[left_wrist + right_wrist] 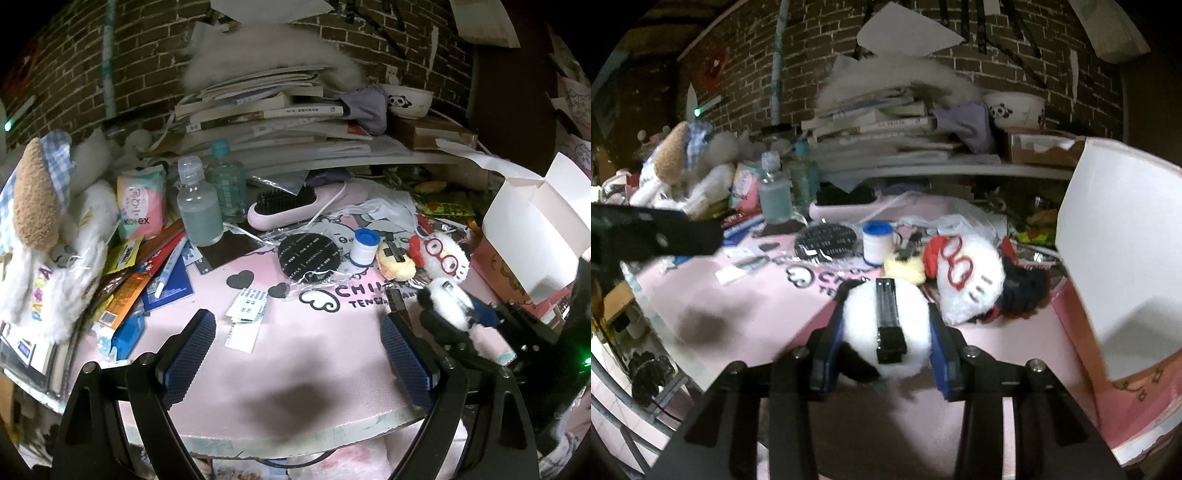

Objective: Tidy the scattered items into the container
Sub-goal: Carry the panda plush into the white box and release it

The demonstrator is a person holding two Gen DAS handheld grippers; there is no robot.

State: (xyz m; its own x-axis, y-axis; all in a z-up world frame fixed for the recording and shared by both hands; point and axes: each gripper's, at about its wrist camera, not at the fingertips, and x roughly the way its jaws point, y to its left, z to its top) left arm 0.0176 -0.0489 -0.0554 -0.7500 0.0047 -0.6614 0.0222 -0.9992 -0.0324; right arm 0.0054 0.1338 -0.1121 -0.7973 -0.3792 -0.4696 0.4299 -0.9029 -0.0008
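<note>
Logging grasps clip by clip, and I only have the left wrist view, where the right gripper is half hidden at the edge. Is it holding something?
Observer: Yes. In the right wrist view the right gripper has both pads pressed against a fluffy black-and-white plush.
Reviewer: Is anything attached to the plush?
Observer: A black clip runs along its top, midway between the pads.
Reviewer: How does the container sit relative to that gripper?
Observer: The white box rises just right of it, with bare pink mat between them; the plush is not in it yet.
</note>
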